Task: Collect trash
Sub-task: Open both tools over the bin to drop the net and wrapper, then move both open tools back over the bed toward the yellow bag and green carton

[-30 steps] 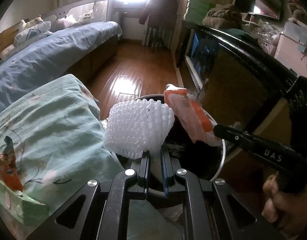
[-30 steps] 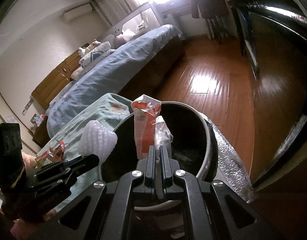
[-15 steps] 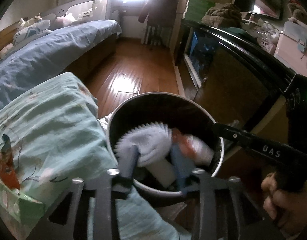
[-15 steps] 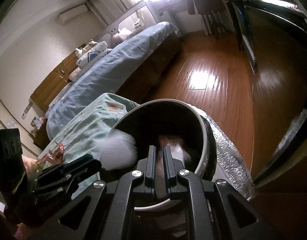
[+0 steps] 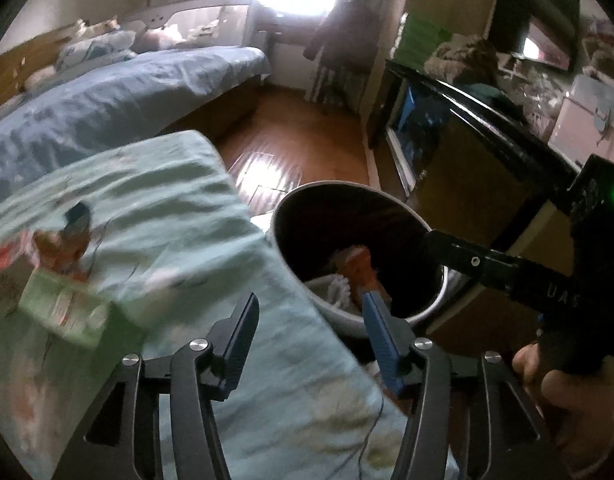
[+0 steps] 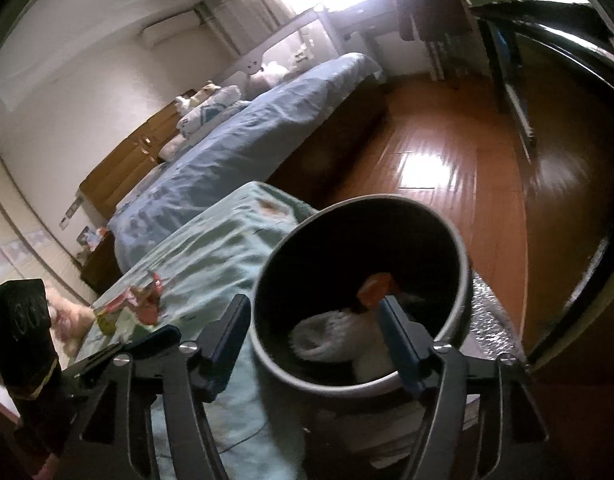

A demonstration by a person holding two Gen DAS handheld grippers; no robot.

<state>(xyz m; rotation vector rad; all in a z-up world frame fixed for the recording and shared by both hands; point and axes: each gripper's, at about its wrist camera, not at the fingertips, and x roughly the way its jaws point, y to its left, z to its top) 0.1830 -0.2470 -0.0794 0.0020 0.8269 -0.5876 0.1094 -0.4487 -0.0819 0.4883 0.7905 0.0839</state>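
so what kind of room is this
Most likely a home bedroom: a bed with blue bedding and pillows, a wall air conditioner, and a wood floor.

My right gripper [image 6: 313, 330] has just been opening, empty, above the bin [image 6: 463, 280] holding white foam [image 6: 327, 336] and an orange wrapper [image 6: 373, 290].

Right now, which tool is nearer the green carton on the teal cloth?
Left. The left tool hangs just right of the green carton; the right tool sits over the round grey bin, farther off.

Bin [image 6: 463, 280] mouth open above (cabinet [image 6: 567, 208] crowds right).
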